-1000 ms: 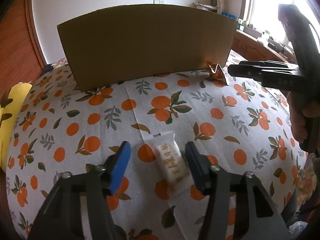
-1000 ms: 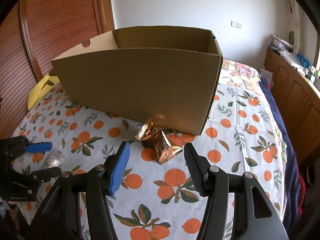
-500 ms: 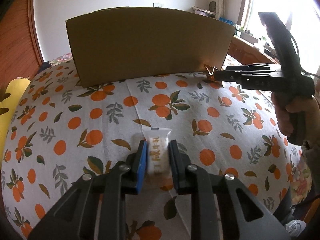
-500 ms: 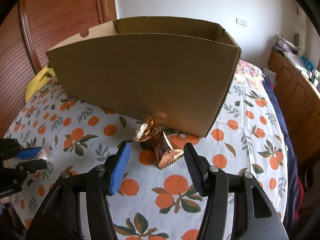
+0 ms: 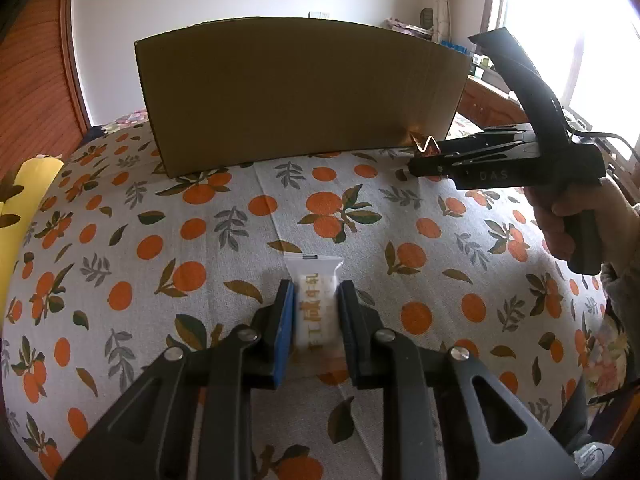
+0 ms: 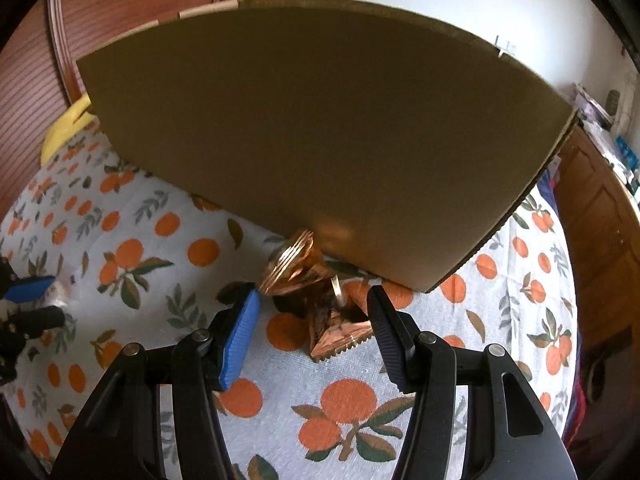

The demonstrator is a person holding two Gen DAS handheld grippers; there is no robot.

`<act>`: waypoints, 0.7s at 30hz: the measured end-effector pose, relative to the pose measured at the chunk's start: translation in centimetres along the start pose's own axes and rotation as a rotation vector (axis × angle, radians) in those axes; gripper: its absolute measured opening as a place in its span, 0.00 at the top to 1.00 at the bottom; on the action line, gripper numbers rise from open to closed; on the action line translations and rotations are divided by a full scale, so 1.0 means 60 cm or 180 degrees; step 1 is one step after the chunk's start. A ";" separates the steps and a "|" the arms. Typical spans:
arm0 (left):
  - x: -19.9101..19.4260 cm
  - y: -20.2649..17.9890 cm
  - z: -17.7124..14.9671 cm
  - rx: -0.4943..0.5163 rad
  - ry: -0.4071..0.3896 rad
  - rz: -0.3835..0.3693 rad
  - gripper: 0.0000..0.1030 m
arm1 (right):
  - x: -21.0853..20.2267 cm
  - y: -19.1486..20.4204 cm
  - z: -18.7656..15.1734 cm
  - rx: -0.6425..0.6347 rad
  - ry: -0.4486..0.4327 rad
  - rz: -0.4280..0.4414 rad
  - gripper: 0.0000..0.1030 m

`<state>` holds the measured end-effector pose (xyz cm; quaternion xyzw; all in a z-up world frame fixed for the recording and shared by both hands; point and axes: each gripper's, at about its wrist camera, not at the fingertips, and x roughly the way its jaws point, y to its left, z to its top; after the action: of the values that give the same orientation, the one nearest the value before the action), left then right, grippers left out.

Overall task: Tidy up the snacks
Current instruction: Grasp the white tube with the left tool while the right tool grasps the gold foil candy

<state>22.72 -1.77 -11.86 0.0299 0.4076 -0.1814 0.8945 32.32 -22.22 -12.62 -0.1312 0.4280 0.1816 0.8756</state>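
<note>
Since a second ago the left gripper (image 5: 316, 308) has closed onto the white snack packet (image 5: 315, 304), which lies on the orange-print cloth (image 5: 200, 240) near the camera. Far right, the right gripper (image 6: 312, 316) straddles the copper foil snack (image 6: 320, 308) beside the cardboard box (image 6: 320, 120), jaws parted and not touching.

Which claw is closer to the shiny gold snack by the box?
Right. The right claw sits open around the shiny gold snack; the left claw is farther off, squeezing the white snack.
</note>
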 end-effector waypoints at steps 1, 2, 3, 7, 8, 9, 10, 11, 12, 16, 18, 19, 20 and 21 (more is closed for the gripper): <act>0.000 0.001 0.000 -0.0008 -0.0002 -0.0006 0.80 | 0.000 -0.002 0.000 0.0018 0.0010 0.0010 0.48; 0.000 0.003 0.001 -0.0013 -0.0002 -0.0012 0.80 | 0.000 -0.003 0.000 0.0032 0.0014 0.0017 0.48; 0.000 0.001 0.001 -0.0016 -0.0003 -0.0013 0.80 | 0.000 -0.004 -0.001 0.0044 0.0021 0.0029 0.50; 0.000 0.000 0.000 -0.0023 -0.0006 -0.0015 0.80 | -0.004 -0.002 -0.002 0.0056 0.0033 0.0021 0.64; 0.000 0.000 0.000 -0.0023 -0.0005 -0.0015 0.79 | -0.006 -0.002 -0.003 0.0057 0.0035 0.0021 0.67; 0.000 0.000 0.000 -0.0022 -0.0004 -0.0014 0.79 | -0.008 -0.004 -0.005 0.0067 0.0038 0.0032 0.72; 0.000 0.001 0.000 -0.0021 -0.0004 -0.0015 0.79 | -0.008 -0.005 -0.005 0.0080 0.0041 0.0035 0.73; 0.000 0.002 0.001 -0.0024 -0.0004 -0.0017 0.78 | -0.009 -0.004 -0.006 0.0088 0.0040 0.0035 0.74; -0.001 0.001 0.000 -0.0025 -0.0005 -0.0016 0.78 | -0.011 -0.006 -0.008 0.0102 0.0039 0.0046 0.76; -0.001 0.001 0.001 -0.0025 -0.0007 -0.0015 0.78 | -0.023 -0.003 -0.019 0.0133 0.0018 0.0080 0.77; -0.001 0.001 0.001 -0.0023 -0.0010 -0.0012 0.79 | -0.032 -0.004 -0.025 0.0142 -0.0006 0.0081 0.77; -0.001 0.000 0.001 -0.0020 -0.0013 -0.0008 0.79 | -0.038 -0.003 -0.028 0.0148 -0.0022 0.0085 0.77; -0.001 0.000 0.000 -0.0021 -0.0015 -0.0006 0.79 | -0.045 -0.002 -0.030 0.0160 -0.0037 0.0098 0.77; 0.000 0.000 0.000 -0.0024 -0.0017 -0.0004 0.79 | -0.053 -0.002 -0.033 0.0179 -0.0066 0.0117 0.77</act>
<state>22.72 -1.77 -11.85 0.0258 0.4059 -0.1805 0.8956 29.17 -23.77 -11.25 -0.0968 0.4262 0.1869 0.8798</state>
